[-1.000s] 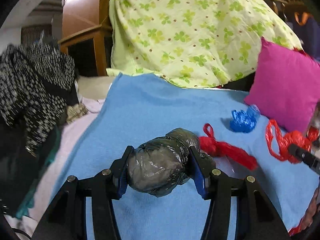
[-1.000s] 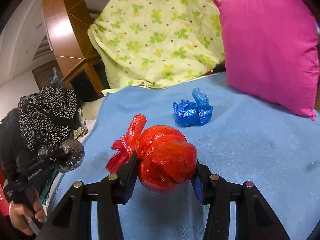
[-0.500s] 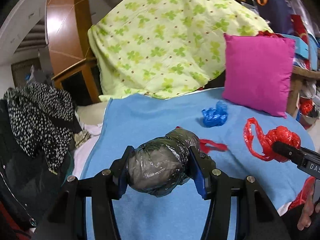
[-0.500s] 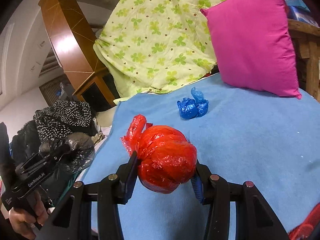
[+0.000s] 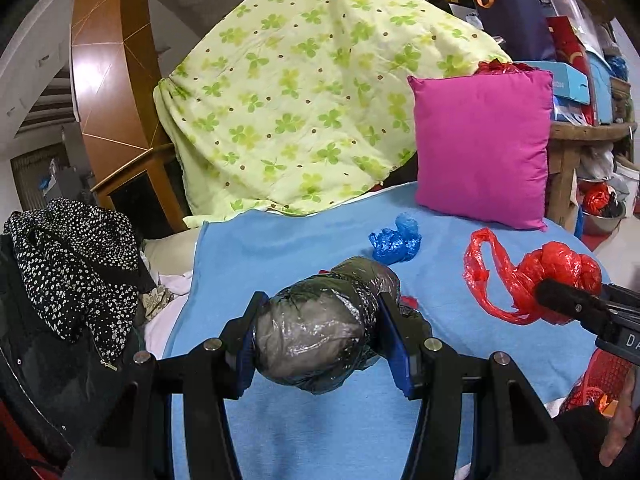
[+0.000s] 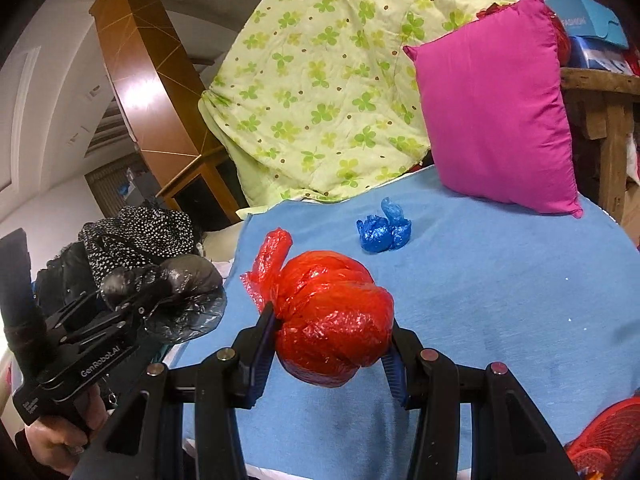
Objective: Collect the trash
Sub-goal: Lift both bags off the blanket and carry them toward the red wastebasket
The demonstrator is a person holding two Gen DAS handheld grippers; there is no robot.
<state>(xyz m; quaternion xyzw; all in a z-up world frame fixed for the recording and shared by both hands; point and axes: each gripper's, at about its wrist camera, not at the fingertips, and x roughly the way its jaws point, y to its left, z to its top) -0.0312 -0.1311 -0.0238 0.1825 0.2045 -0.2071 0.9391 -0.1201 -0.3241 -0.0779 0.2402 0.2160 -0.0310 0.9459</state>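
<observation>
Lifting: both claws have drawn back and up from the blue sheet (image 5: 280, 248) over the past second, each carrying a bagged bundle; the bed now sits farther ahead and lower in both views.
Left gripper (image 5: 320, 340): clamped on the grey-black bag (image 5: 320, 332), which fills the gap between its blue-padded fingers; the bag's knotted neck points forward, away from the claw.
Right gripper (image 6: 330, 344): pinched onto the red bag (image 6: 332, 320), its twisted handles sticking up just ahead of the left finger.
Side by side: from the left claw, the right claw's red load hangs off to the right, well apart; from the right claw, the left claw with its dark bag rides low to the left.
Ahead of the claws: a small blue bag (image 6: 382, 232) lies alone on the sheet, beyond both bundles, nearer the pink cushion (image 6: 492, 116) than to either claw.
Farther out: a clover-print quilt (image 5: 312, 104) is heaped behind the sheet; spotted dark clothing (image 5: 72, 264) hangs left of the left claw.
Red mesh (image 6: 608, 436): a corner of what may be a basket shows low, right of the right claw; I cannot tell for sure.
Meaning for the task: two pieces appear collected and in transit, likely toward a bin; the blue bag is not yet picked up, so a return trip seems due.
</observation>
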